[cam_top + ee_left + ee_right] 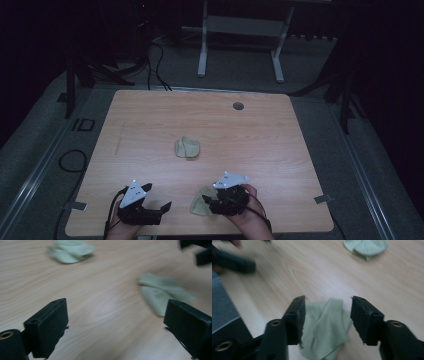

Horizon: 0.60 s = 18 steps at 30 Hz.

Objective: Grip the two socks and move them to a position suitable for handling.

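Right gripper point(327, 315) poised over a crumpled pale green cloth point(324, 332) at the near edge of the light wooden tabletop point(150, 125).

The cloth lies flat and rumpled between the right gripper's fingers point(295, 317), which stand apart on either side of it without pinching it. It looks light, limp and thin, likely to sag and drape once lifted, so a raised fold or bunched edge seems the best place to pinch. The left gripper point(115, 322) hovers beside it, fingers wide apart and empty. A second folded pale green cloth point(187, 147) rests well apart, near the tabletop's middle.
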Available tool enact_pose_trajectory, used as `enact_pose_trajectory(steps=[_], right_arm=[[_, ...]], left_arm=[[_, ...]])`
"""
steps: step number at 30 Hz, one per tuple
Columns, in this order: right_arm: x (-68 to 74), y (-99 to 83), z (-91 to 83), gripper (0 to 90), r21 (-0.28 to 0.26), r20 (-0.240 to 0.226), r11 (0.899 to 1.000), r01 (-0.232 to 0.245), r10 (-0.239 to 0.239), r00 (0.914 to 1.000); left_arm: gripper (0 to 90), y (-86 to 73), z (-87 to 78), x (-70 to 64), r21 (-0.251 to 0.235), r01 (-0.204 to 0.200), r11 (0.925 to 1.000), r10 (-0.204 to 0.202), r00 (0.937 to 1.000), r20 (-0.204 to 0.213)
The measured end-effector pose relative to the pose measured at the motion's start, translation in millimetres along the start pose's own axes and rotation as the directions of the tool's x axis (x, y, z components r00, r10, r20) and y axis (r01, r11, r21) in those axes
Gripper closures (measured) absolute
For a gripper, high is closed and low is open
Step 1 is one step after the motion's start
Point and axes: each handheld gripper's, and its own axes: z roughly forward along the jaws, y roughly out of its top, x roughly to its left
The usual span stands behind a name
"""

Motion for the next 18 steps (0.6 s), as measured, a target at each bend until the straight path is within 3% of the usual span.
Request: enact_pose_trajectory(steps=[2,4,9,11,12,13,16,18], right_arm=[[-9.2,5.7,-4.0,49.9,-0.01,-0.006,1.0,0.026,-0.026,0.9996],[-17.8,8.9,-3.9,50.4,-0.003,-0.037,0.999,0.045,-0.045,0.9983],[-30.9,10.5,5.7,47.3,0.042,-0.069,0.997,0.058,-0.055,0.9961],[-31.9,10.8,8.3,47.2,0.055,-0.074,0.996,0.068,-0.064,0.9952],[-33.2,11.3,11.3,47.4,0.072,-0.082,0.995,0.067,-0.061,0.9947],[-38.3,13.2,19.9,51.9,0.125,-0.133,0.989,0.075,-0.058,0.9894],[-42.6,17.7,31.2,57.4,0.215,-0.147,0.974,0.077,-0.046,0.9881],[-42.8,18.6,34.3,57.4,0.232,-0.155,0.97,0.078,-0.043,0.987]], left_arm=[[16.8,3.9,6.8,-9.0,0.025,-0.038,0.999,0.036,0.9981,0.05],[17.5,7.2,16.6,-18.2,0.073,-0.07,0.9949,0.064,0.9951,0.075],[23.5,9.3,40.3,-31.7,0.144,-0.116,0.9828,0.096,0.9858,0.138],[31.9,9.7,44.0,-33.1,0.158,-0.119,0.9802,0.097,0.9851,0.142],[31.9,11.8,50.6,-34.6,0.181,-0.119,0.9763,0.091,0.9833,0.158],[36.2,13.0,52.9,-35.6,0.193,-0.126,0.973,0.096,0.983,0.157],[43.0,16.2,58.7,-36.7,0.212,-0.124,0.9693,0.094,0.9845,0.148],[45.6,17.2,60.4,-37.0,0.216,-0.126,0.9682,0.096,0.9849,0.144]])
